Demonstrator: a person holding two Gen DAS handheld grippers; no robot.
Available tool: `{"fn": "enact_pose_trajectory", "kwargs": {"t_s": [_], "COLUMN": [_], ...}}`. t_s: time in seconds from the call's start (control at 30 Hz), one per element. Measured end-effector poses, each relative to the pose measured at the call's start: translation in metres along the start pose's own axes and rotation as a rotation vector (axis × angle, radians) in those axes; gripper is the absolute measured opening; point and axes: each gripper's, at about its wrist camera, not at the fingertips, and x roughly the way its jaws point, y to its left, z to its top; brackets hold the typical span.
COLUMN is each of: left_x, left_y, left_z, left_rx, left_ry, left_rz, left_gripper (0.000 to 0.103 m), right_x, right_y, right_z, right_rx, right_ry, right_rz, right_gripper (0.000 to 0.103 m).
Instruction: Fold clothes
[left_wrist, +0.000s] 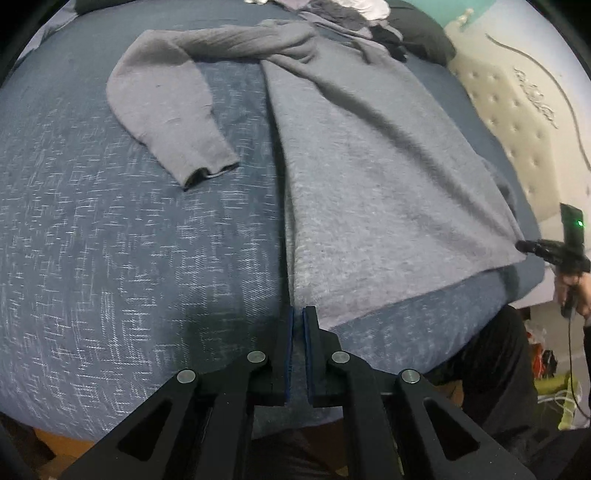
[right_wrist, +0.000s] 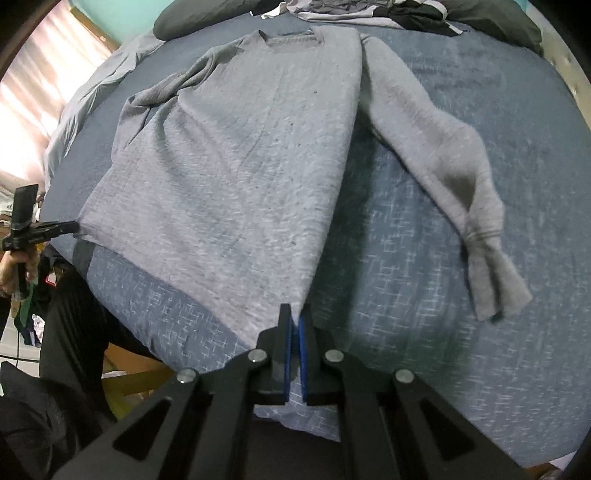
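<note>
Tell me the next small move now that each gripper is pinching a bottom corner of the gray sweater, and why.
Probably lift both hem corners together and carry them toward the collar. The left gripper and right gripper each look shut on a bottom corner of the gray sweater, which lies flat on the blue bedspread with its sleeves out to the sides.

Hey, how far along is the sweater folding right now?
Done: the grey sweater lies flat on the bed, sleeves out. In hand: the left hand-held gripper and right hand-held gripper each pinch a bottom hem corner. Left: every fold.
</note>
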Motion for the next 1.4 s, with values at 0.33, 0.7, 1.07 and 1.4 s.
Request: {"fn": "enact_pose_trajectory", "kwargs": {"t_s": [0.33,0.7,1.07,1.4], "left_x": [-0.019,0.044,0.037,0.021], "left_y": [0.003,-0.028,-0.008,0.025], "left_z": [0.024,0.049,0.041,0.031], "left_rx": [-0.004,0.066,0.028,-0.065], "left_ry": [-0.058,0.041,0.020,-0.006], "left_rz": [0.043,0.065,0.013,0.025], "left_gripper": [0.029,0.029,0.002,0.002], "right_x": [0.009,0.008,0.031,0.040], "right_y": [-0.008,-0.021,-0.029,-0.036], "right_z": [0.012,0.017,0.022,0.020], "right_rx": [0.093,0.139,0.163,0.190], "right_ry": [-0.011,-0.013,0.020,0.027], "right_rz": [0.030,0.001,-0.005,-0.007], "right_gripper": [0.016,0.017,0.017,0.017]}}
